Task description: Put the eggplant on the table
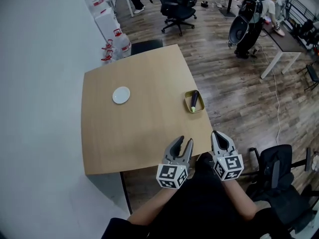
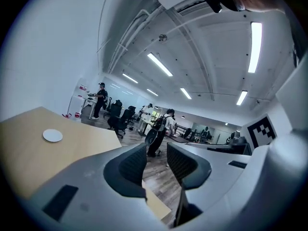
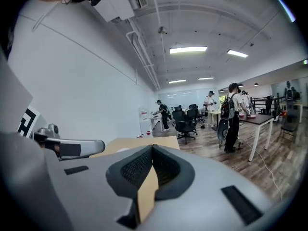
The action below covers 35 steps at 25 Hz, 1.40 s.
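A dark purple eggplant (image 1: 194, 100) lies in a small yellow-green tray (image 1: 187, 94) near the right edge of the wooden table (image 1: 144, 128). Both grippers hang at the table's near edge, well short of the tray. My left gripper (image 1: 182, 143) (image 2: 156, 152) is open with nothing between its fingers. My right gripper (image 1: 217, 134) (image 3: 152, 148) is to its right, beyond the table's near right corner, jaws together and empty. Neither gripper view shows the eggplant.
A white plate (image 1: 121, 94) (image 2: 52, 135) sits left of the table's middle. A black office chair (image 1: 277, 172) stands at my right. Water jugs (image 1: 119, 40) stand beyond the far edge. Further off are office chairs (image 1: 177, 9) and a person with a backpack (image 1: 251, 19).
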Available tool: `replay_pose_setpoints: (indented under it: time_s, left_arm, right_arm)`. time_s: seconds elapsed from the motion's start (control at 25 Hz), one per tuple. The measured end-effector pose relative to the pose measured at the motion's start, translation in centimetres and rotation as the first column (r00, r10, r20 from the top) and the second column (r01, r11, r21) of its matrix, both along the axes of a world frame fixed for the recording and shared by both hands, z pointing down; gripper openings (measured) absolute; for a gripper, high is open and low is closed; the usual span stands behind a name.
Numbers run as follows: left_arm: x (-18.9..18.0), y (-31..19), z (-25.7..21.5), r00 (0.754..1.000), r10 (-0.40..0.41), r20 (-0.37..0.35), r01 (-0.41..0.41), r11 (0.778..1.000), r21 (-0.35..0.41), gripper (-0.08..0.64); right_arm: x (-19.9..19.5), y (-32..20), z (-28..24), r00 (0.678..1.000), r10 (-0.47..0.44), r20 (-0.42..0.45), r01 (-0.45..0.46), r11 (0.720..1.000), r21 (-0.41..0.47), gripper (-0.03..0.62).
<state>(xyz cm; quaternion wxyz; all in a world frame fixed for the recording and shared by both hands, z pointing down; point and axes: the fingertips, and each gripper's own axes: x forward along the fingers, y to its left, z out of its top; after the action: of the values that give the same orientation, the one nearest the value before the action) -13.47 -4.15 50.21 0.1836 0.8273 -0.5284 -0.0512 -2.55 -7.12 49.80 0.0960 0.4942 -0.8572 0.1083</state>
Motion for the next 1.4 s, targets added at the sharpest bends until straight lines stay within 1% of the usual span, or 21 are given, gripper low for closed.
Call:
replay_pose_setpoints:
  time_s: [0.04, 0.12, 0.2, 0.28, 0.4, 0.52, 0.6, 0.8, 1.04, 1.2, 1.4]
  left_arm:
    - [0.0, 0.5, 0.1, 1.0, -0.005, 0.013, 0.005, 1.0, 0.006, 0.119]
    - [-0.1, 1.1, 0.3, 0.998, -0.021, 0.051, 0.021, 1.0, 0.013, 0.042]
    - [-0.4, 1.2, 0.8, 0.996, -0.034, 0.088, 0.034, 0.999, 0.002, 0.026]
    - [-1.0, 1.0, 0.8, 0.996, -0.037, 0.076, 0.037, 0.999, 0.003, 0.019]
    - [-2.0, 0.6, -0.2, 0.998, -0.057, 0.029, 0.055, 0.998, 0.041, 0.015]
    - [-2.8, 0.2, -0.8, 0.996, -0.083, 0.042, 0.08, 0.994, 0.076, 0.015]
    - [-2.8, 0.0, -0.9, 0.995, -0.082, 0.05, 0.078, 0.994, 0.081, 0.015]
    - [-2.3, -1.2, -1.0, 0.997, -0.065, 0.045, 0.062, 0.996, 0.068, 0.015]
    - [-1.1, -3.2, -0.8, 0.997, -0.042, 0.066, 0.038, 0.997, 0.061, 0.015]
    - [-0.3, -4.9, 0.1, 0.997, -0.037, 0.066, 0.035, 0.999, 0.029, 0.015]
    - [1.0, -7.3, 1.1, 0.995, -0.021, 0.094, 0.021, 1.0, 0.006, 0.015]
  right_arm:
    - [0.0, 0.5, 0.1, 1.0, 0.001, -0.003, -0.001, 1.0, 0.002, 0.06]
    - [-0.2, 1.4, 0.5, 1.0, -0.001, -0.009, 0.001, 1.0, 0.002, 0.06]
    - [-0.4, 1.9, 0.7, 1.0, -0.005, -0.016, 0.005, 1.0, 0.001, 0.06]
    - [-0.8, 2.0, 0.6, 1.0, -0.016, -0.027, 0.016, 1.0, 0.006, 0.06]
    - [-1.3, 1.7, 0.0, 0.999, -0.035, -0.04, 0.036, 0.999, 0.027, 0.06]
    - [-1.7, 1.4, -0.2, 0.998, -0.043, -0.052, 0.045, 0.998, 0.049, 0.06]
    - [-2.1, 1.4, -0.5, 0.997, -0.056, -0.051, 0.059, 0.996, 0.065, 0.06]
    - [-2.9, 1.0, -1.7, 0.995, -0.091, -0.028, 0.093, 0.99, 0.105, 0.06]
    - [-2.5, -0.4, -1.8, 0.997, -0.079, -0.016, 0.08, 0.991, 0.106, 0.06]
    - [-1.7, -2.1, -1.5, 0.998, -0.068, -0.013, 0.069, 0.993, 0.096, 0.06]
    - [-0.6, -4.9, -0.8, 0.998, -0.066, -0.011, 0.066, 0.995, 0.08, 0.06]
